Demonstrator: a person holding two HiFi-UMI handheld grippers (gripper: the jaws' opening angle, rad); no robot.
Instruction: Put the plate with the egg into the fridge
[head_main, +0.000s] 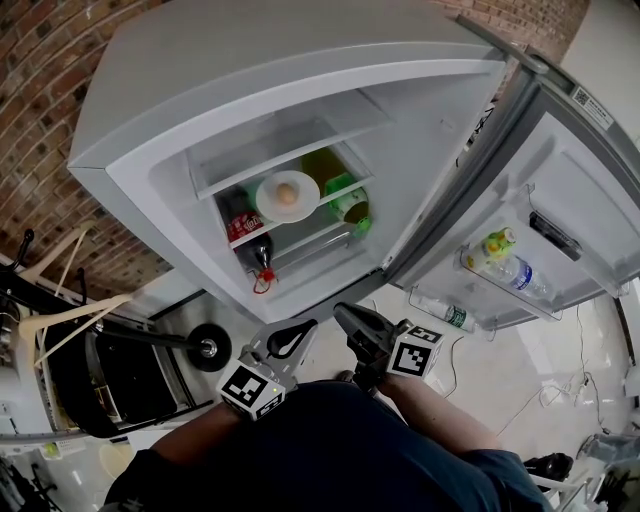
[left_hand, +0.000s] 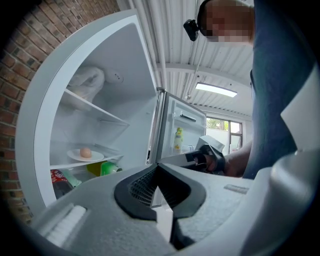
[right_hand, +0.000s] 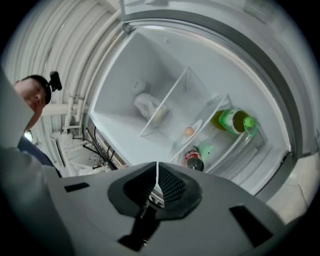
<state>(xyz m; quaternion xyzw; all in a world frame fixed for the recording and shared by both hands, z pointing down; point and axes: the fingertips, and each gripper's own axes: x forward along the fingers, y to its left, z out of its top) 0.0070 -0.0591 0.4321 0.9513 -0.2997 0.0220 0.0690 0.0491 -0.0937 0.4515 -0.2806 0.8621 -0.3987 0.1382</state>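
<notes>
The white plate (head_main: 287, 196) with the brown egg (head_main: 286, 193) on it rests on a shelf inside the open fridge (head_main: 150, 180). The left gripper view shows the plate (left_hand: 96, 157) and egg (left_hand: 85, 152) at the lower left, and the right gripper view shows the egg (right_hand: 189, 131) small at the middle. Both grippers hang close to my body, well short of the fridge. My left gripper (head_main: 308, 326) (left_hand: 157, 165) is shut, nothing between its tips. My right gripper (head_main: 341, 311) (right_hand: 157, 164) is shut and empty too, beside the left one.
A cola bottle (head_main: 250, 245) and green bottles (head_main: 345, 200) lie below and beside the plate. The fridge door (head_main: 560, 200) stands open to the right, with bottles (head_main: 500, 262) in its racks. A rack with a wooden hanger (head_main: 60, 300) stands at the left.
</notes>
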